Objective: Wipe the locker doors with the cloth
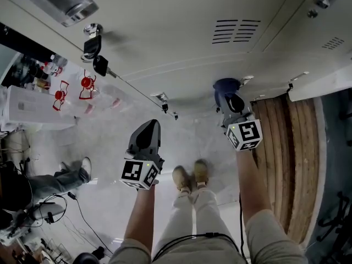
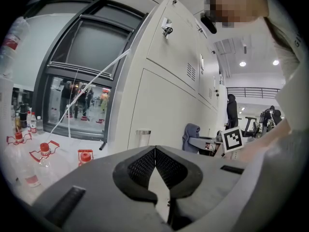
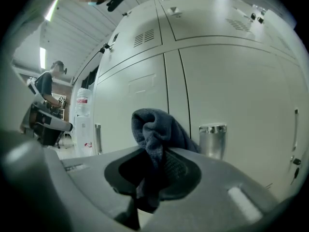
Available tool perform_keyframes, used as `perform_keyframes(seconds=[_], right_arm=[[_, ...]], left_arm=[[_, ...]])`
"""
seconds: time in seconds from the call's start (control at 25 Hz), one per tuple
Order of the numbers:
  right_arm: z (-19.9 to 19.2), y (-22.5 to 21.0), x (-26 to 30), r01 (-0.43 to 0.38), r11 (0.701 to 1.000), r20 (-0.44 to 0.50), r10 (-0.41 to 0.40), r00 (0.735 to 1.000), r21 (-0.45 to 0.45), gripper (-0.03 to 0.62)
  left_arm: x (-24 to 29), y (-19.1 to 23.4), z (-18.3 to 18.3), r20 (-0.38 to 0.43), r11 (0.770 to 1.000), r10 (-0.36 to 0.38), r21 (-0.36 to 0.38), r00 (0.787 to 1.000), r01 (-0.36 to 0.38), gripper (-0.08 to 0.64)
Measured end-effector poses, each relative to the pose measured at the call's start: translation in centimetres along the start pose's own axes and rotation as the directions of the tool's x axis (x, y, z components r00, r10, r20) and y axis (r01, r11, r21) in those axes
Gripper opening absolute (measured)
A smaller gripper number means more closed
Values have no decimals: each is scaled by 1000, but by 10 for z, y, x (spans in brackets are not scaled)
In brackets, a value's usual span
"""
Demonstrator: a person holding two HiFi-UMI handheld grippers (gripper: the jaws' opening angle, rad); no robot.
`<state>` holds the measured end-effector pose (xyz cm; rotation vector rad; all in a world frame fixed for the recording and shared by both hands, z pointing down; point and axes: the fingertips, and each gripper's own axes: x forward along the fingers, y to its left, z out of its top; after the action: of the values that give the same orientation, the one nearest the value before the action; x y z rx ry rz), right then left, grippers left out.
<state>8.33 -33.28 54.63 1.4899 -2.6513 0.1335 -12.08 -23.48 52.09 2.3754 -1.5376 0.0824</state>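
Right tool (image 3: 159, 158) pinches the cloth (image 3: 152, 127); best to press its bunched end flat on the locker door (image 3: 231, 86). Left tool (image 2: 155, 151) is closed, empty.

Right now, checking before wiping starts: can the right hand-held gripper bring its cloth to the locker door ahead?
Probably yes: the right hand-held gripper holds the cloth, and nothing stands between it and the locker door.

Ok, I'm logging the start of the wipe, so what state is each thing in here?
Left gripper: jaws shut, empty.
Dark blue towelling cloth: bunched, clamped between jaws.
Right gripper: shut on that cloth.
Pale grey metal locker doors: closed.
Black-fobbed keys: hanging from a door lock.
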Motion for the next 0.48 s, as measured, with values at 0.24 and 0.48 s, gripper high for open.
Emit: perform_keyframes(seconds=[0.24, 0.48], right_arm=[[-36, 54, 3, -96, 995, -38, 97, 995, 24, 57], [-86, 120, 19, -201, 979, -70, 204, 977, 46, 58]], left_arm=[[-6, 6, -14, -7, 1000, 7, -19, 1000, -7, -2], [-8, 19, -34, 14, 1000, 11, -20, 1000, -11, -2]])
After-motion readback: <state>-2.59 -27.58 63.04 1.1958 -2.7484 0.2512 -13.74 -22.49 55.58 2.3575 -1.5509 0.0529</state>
